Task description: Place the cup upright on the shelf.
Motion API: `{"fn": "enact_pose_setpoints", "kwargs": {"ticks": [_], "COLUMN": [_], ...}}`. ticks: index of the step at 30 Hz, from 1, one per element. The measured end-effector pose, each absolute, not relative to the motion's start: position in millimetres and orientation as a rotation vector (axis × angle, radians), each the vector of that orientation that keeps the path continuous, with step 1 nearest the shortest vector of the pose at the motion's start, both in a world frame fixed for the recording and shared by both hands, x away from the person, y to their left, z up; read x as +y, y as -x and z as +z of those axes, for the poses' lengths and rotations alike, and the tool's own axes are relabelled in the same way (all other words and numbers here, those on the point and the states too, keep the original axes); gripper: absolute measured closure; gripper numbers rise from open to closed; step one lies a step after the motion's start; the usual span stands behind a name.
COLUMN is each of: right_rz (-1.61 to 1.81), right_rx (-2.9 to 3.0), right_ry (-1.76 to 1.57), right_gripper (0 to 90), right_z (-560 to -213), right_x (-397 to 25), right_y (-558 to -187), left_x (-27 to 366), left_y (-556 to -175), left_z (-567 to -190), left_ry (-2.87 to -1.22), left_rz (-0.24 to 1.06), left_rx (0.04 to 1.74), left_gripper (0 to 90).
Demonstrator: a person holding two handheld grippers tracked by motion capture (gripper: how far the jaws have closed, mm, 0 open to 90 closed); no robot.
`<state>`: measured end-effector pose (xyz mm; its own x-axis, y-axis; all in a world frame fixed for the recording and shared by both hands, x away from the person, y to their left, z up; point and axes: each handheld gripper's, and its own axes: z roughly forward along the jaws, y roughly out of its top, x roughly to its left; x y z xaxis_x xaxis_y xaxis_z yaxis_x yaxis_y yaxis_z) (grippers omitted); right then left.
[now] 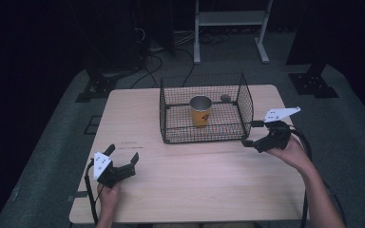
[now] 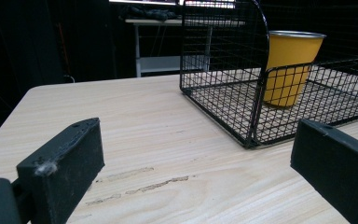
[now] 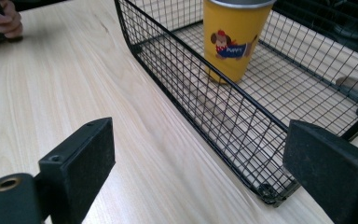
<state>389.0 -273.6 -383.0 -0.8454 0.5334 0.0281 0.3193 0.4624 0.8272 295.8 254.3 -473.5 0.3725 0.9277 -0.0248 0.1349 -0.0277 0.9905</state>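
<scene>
A yellow cup [image 1: 200, 111] stands upright inside a black wire basket [image 1: 242, 102] near the far middle of the pale wooden bench [image 1: 190, 185]. The cup tapers toward its base, wider at the mouth than at the foot, and its rim and inside look like bare grey metal. In the right gripper view, the cup [image 3: 233, 37] carries a small cartoon dog in red and blue on its side, with a short word printed beside it. It rests on the basket's mesh floor, apart from the walls, about midway across. The basket [image 3: 191, 107] has low walls at the front and taller ones at the sides and back, all of thin black grid wire with rounded corners. A small dark round thing [image 1: 225, 98] lies on the basket floor toward the back right corner, well apart from the cup; what it is cannot be told.

The left claw [image 1: 122, 156] sits low over the bench at the near left, well apart from the basket, its jaws spread wide with nothing between them. In the left gripper view, the cup [image 2: 286, 65] shows through the basket's corner wires. The right claw [image 1: 252, 134] hovers just beside the basket's front right corner, jaws likewise wide apart and empty. In its own view, the person's other hand [image 3: 0, 23] shows at the far edge of the bench.
</scene>
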Motion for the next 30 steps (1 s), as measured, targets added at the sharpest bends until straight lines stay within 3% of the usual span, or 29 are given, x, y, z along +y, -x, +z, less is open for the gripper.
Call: {"fn": "enact_pose_setpoints", "kwargs": {"ticks": [30], "right_rz": [1.387], "right_rx": [2.397], "right_ry": [-0.815], "right_gripper": [8.4], "right_z": [-407], "right_x": [-311], "right_y": [-350], "left_x": [253], "left_y": [-296], "left_z": [-473], "left_ry": [-1.465], "left_rz": [0.871], "left_rx": [1.033], "left_gripper": [2.0]}}
